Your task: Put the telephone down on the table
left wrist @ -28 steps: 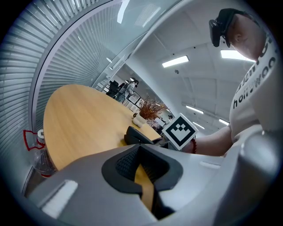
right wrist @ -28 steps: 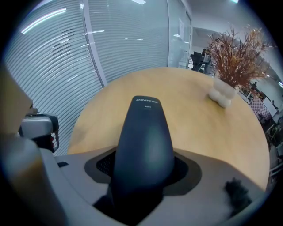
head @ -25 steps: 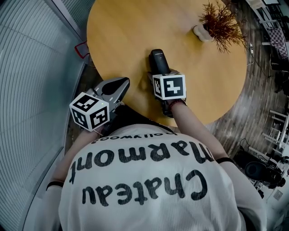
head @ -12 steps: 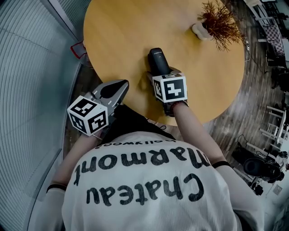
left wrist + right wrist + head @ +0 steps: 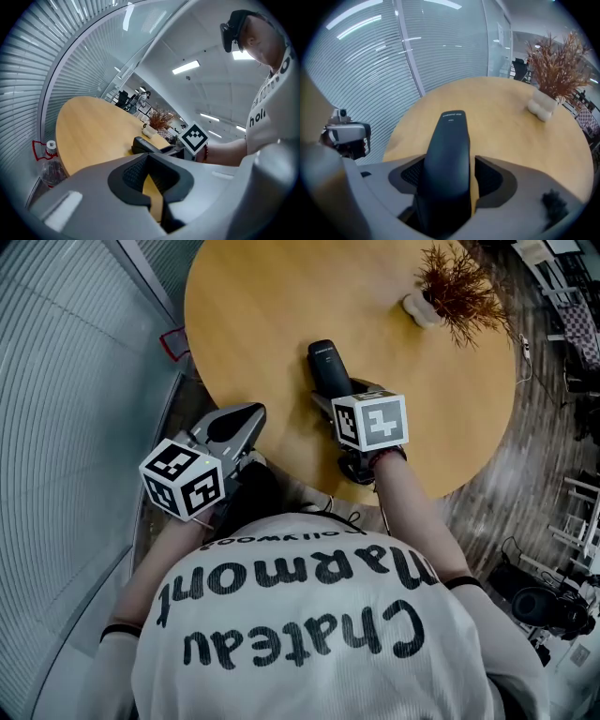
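The black telephone handset lies lengthwise on the round wooden table, its far end pointing away from me. My right gripper straddles its near end. In the right gripper view the telephone sits between the jaws, and a strip of tabletop shows between it and the right pad, so the right gripper is open. My left gripper hangs at the table's near-left edge, shut and empty. From the left gripper view the telephone appears beyond the jaws.
A white pot with a dried brown plant stands at the table's far right. A plastic bottle with a red holder sits off the table's left edge, by the curved blind wall. Dark wooden floor lies to the right.
My right gripper has drawn back a little toward me and to the right, while the telephone has stayed in place on the table. The left gripper has hardly moved.
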`<state>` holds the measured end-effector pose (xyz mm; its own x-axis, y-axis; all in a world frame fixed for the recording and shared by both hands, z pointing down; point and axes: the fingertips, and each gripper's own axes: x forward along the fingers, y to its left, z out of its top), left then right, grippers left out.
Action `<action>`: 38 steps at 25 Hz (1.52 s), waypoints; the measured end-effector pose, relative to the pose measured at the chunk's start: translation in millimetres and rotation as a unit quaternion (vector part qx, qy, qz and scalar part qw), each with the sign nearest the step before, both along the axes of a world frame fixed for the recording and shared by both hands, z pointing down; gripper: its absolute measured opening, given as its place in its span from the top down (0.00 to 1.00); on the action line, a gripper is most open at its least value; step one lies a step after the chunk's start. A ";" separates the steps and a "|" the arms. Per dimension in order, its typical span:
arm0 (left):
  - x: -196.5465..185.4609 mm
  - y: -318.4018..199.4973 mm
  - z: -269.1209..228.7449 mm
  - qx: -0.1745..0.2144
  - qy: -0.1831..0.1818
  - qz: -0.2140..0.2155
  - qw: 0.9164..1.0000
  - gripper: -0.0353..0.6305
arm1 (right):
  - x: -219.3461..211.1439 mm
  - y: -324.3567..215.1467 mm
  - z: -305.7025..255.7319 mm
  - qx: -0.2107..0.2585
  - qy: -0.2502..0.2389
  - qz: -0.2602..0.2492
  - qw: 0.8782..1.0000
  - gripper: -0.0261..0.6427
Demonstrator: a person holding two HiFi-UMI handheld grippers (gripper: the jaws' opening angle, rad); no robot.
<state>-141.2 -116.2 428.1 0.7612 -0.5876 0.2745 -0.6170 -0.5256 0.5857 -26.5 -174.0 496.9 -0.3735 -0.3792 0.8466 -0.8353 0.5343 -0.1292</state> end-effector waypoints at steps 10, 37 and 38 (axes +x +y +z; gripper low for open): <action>37.8 13.1 -42.0 0.045 -0.021 -0.056 0.997 0.94 | 32.7 7.3 -84.6 0.090 -0.154 0.015 0.984 0.51; 160.6 161.6 -95.4 0.122 -0.021 -0.117 0.985 0.94 | 189.5 143.7 -149.7 0.221 -0.165 -0.030 0.961 0.94; 162.6 165.9 -96.6 0.123 -0.022 -0.116 0.985 0.94 | 192.8 148.8 -151.3 0.221 -0.167 -0.029 0.960 0.94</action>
